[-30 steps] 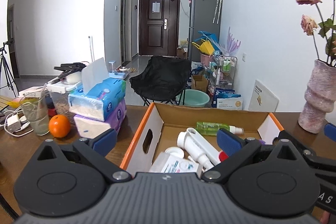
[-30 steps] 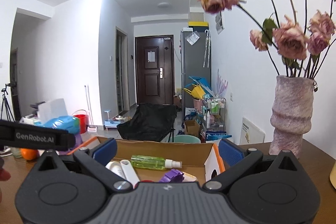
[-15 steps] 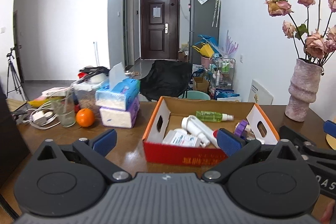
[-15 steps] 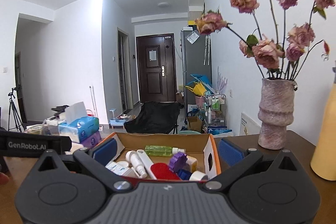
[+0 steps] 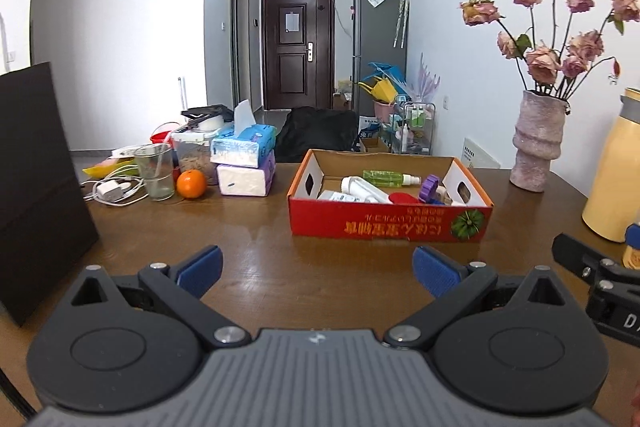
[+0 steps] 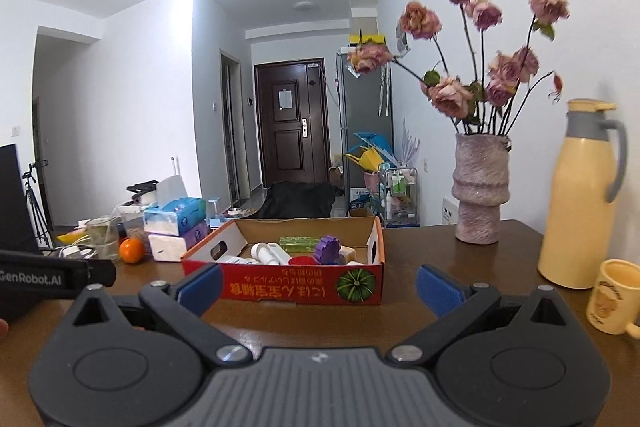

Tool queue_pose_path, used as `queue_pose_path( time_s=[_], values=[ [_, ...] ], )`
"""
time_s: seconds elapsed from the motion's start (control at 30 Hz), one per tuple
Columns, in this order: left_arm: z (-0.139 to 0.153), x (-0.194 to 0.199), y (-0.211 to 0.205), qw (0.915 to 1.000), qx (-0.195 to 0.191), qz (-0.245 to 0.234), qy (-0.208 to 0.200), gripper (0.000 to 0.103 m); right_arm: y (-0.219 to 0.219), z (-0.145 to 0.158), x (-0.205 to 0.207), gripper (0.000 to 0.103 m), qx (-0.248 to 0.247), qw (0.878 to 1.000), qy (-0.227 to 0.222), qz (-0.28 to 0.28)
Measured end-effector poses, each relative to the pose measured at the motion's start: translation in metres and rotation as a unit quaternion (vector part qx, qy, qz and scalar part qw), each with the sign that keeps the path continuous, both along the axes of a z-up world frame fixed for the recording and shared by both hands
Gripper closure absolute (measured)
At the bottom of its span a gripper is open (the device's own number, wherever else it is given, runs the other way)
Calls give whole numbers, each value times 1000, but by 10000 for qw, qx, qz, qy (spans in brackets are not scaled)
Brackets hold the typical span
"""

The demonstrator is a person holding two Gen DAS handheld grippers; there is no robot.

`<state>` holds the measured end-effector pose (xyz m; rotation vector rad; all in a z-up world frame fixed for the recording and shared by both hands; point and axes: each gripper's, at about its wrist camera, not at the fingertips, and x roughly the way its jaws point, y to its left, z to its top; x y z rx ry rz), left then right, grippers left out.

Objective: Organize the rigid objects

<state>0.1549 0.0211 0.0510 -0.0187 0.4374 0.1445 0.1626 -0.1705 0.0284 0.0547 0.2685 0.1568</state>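
Bottles [image 5: 370,188] and small rigid objects lie inside the red box [image 5: 390,223] on the counter [image 5: 280,267]; both my left tongs [image 5: 316,267] and right tongs [image 6: 318,285] are released, empty; sorting looks mostly done, I judge.

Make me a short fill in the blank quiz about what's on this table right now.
1. The green spray bottle lies inside the red cardboard ____.
2. The dried roses stand in a pink ____.
3. The blue tissue pack is stacked on a ____ one.
4. Both grippers, left and right, have their fingers ____.

Answers: box; vase; purple; open
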Motion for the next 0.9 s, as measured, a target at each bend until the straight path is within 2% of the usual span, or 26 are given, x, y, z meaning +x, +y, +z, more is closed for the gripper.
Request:
queue_pose_path(
  time_s=[0.5,0.9],
  values=[
    [-1,-122,-1,9999,-62,52,-135,0,-5,12,-124,0,-243,9993,-199,177],
    [-4,-161,0,9998,-90,26,-188,0,-1,8,-172,0,-362,9989,-263,162]
  ],
)
